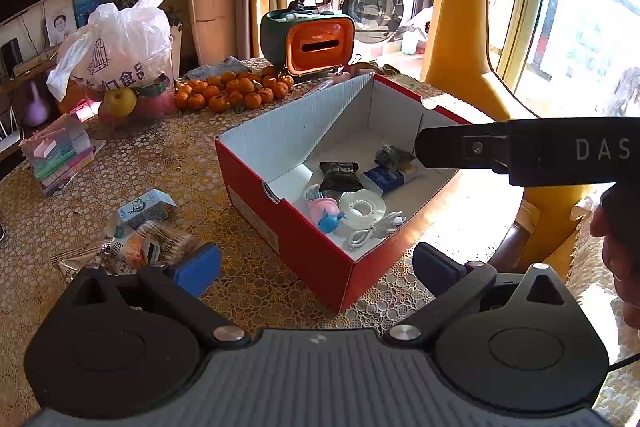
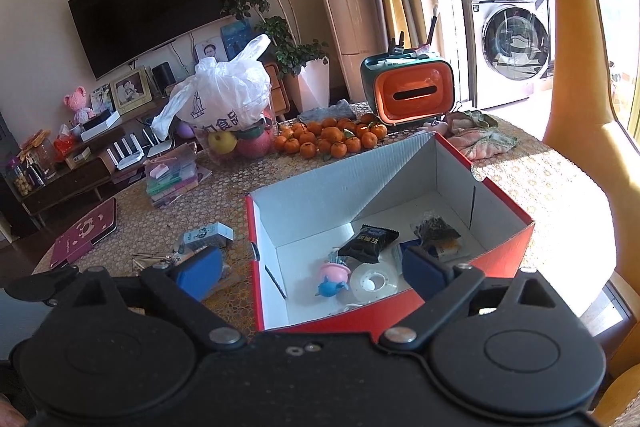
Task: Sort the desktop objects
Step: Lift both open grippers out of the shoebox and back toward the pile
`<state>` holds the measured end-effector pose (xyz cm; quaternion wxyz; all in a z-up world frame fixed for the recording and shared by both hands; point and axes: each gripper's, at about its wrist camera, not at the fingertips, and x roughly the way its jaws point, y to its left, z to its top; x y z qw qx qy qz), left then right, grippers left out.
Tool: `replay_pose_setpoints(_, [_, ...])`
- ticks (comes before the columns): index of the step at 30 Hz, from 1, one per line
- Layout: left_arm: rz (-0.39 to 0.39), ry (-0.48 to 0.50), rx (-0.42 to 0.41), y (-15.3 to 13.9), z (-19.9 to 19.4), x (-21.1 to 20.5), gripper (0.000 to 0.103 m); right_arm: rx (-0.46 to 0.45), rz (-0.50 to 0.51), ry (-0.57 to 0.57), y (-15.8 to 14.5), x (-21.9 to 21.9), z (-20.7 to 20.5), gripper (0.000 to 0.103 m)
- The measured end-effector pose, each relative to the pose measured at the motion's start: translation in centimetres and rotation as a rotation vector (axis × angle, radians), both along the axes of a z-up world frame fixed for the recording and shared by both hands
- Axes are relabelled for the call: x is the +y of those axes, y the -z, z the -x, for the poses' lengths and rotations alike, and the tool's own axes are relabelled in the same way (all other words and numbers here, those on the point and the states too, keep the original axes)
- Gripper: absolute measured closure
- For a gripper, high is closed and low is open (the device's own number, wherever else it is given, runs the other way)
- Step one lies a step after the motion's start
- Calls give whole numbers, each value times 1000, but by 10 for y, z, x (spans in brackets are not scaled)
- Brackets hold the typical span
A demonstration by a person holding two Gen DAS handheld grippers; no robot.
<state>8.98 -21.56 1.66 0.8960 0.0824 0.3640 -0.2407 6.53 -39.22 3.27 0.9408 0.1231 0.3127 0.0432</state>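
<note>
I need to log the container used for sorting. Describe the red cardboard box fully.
The red cardboard box is an open-topped rectangular carton, red outside and white inside, its inner walls ribbed like corrugated board. It stands upright on the patterned tablecloth, lit partly by sun. Inside on its floor lie a black snack packet, a clear tape roll, a blue whale toy, a pink object, a white cable and a blue-white carton. Neither gripper touches it.
</note>
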Motion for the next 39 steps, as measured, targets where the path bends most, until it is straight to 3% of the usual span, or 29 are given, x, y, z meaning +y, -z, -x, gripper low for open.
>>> replay_pose_setpoints(21, [66, -183, -45, -5, 35, 78, 0, -51, 53, -32, -3, 48, 36, 2])
replay_pose_setpoints(27, [58, -237, -78, 0, 42, 97, 0, -83, 85, -76, -4, 69, 39, 2])
replay_pose_setpoints(39, [117, -371, -120, 8, 45, 151, 0, -123, 132, -192, -1, 118, 30, 2])
